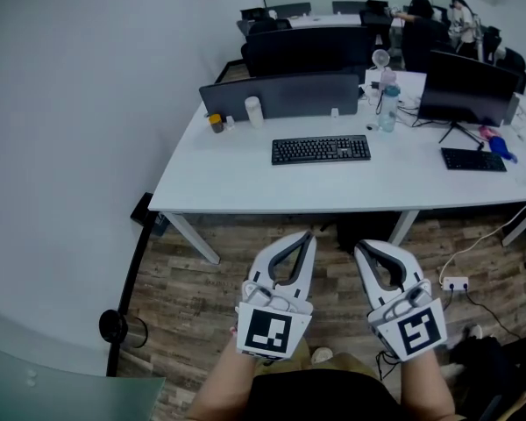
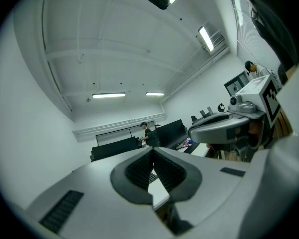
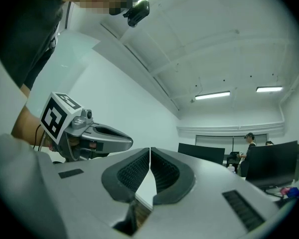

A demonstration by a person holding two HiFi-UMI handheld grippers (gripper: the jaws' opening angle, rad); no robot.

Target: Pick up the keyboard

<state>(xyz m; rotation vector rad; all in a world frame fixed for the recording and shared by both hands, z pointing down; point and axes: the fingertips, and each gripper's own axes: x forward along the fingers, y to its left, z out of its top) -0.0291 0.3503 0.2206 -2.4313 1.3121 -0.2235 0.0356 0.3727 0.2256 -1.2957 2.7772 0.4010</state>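
The approach is the step in hand; nothing has been grasped yet. The worktop [image 1: 245, 182] is seen ahead of both tools and well apart from them. A monitor [image 1: 467, 88] stands on it, ahead and far to the right of the right tool [image 1: 363, 249], with a second keyboard [image 1: 473, 159] before it. The keyboard [image 1: 321, 149] taken to be the task's lies flat on the worktop, straight ahead, roughly on the line between the two tools. The left tool [image 1: 305, 235] is held level with its jaws closed together and nothing between them. The right tool, just beside it, is likewise closed and empty. For the next move, it is judged that both tools must be carried forward to the worktop and the jaws opened before an edge of the keyboard can be taken.
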